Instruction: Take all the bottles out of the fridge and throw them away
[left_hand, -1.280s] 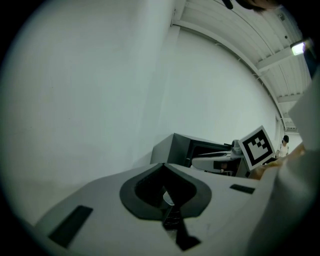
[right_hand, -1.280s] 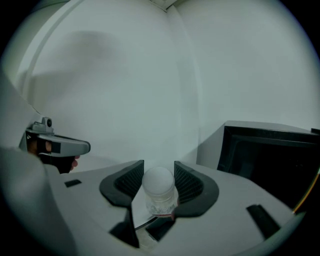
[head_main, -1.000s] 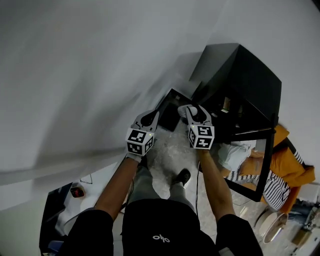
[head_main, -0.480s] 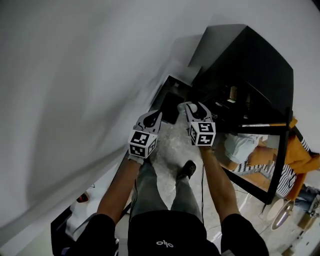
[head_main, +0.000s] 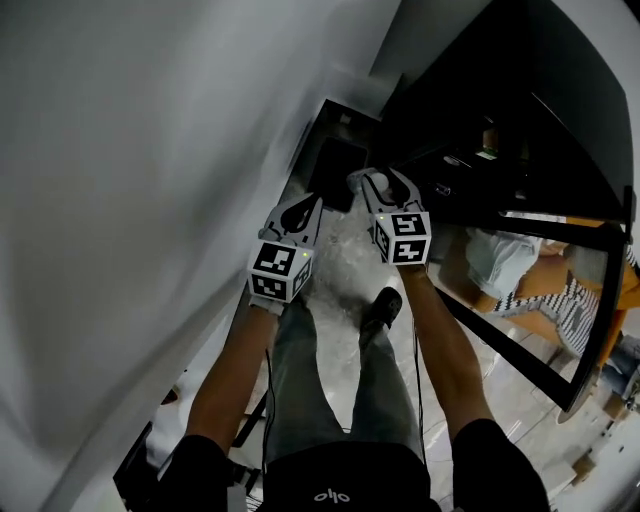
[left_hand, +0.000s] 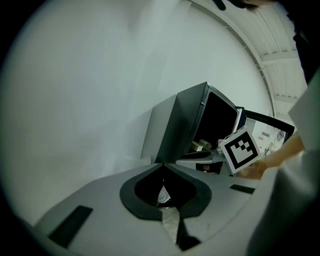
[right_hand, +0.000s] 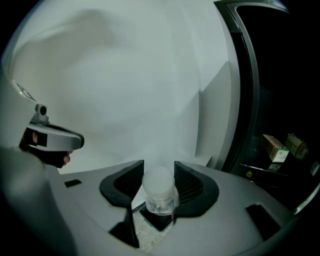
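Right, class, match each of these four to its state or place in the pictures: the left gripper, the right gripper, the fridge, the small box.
Things:
1. left gripper
2. right gripper
3. fridge
4. small box

States and places:
a. door stands open
b. shut on a clear bottle
c. on a shelf inside the fridge
d. jaws together, nothing between them

Pairs: 1-d, 2-b, 3-a, 4-c
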